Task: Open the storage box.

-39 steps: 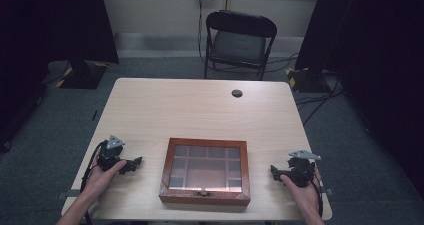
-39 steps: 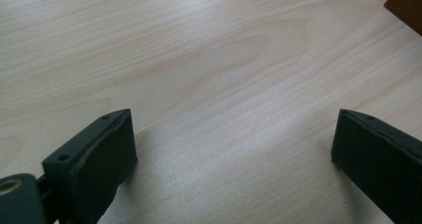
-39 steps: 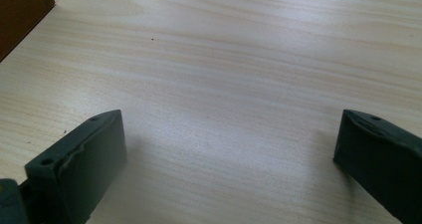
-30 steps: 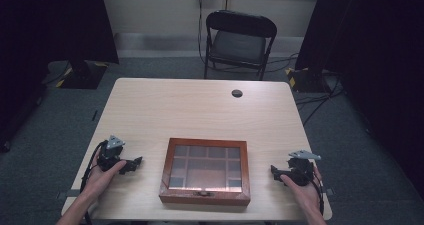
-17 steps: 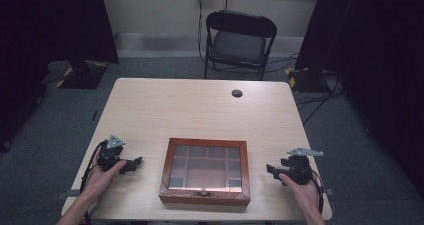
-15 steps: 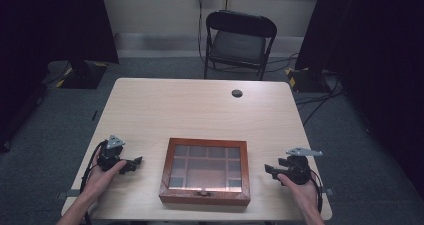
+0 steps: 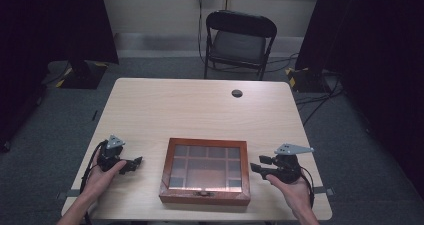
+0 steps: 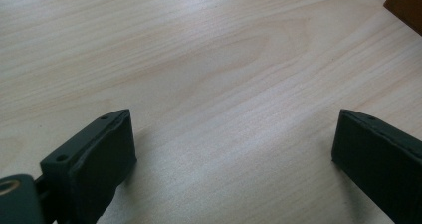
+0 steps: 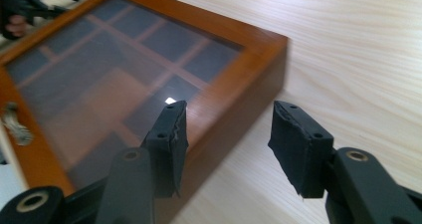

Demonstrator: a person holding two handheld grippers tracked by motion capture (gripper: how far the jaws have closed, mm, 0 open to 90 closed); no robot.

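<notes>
The right gripper (image 7: 261,164) hovers beside the wooden box's (image 7: 206,171) right edge near the table's (image 7: 200,110) front, jaws half-open, just been closing, empty; the left gripper (image 7: 134,162) rests wide open.

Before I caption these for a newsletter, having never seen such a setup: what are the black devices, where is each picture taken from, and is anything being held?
A person holds a two-jaw tool in each hand: the left gripper and the right gripper. The high view looks down on the table. The other two pictures come from cameras riding on the grippers, looking along their black jaws. A wooden box with a glass lid lies between the hands; a small dark disc sits near the far edge. Nothing is held. The right jaws have just been closing, with nothing between them.
</notes>
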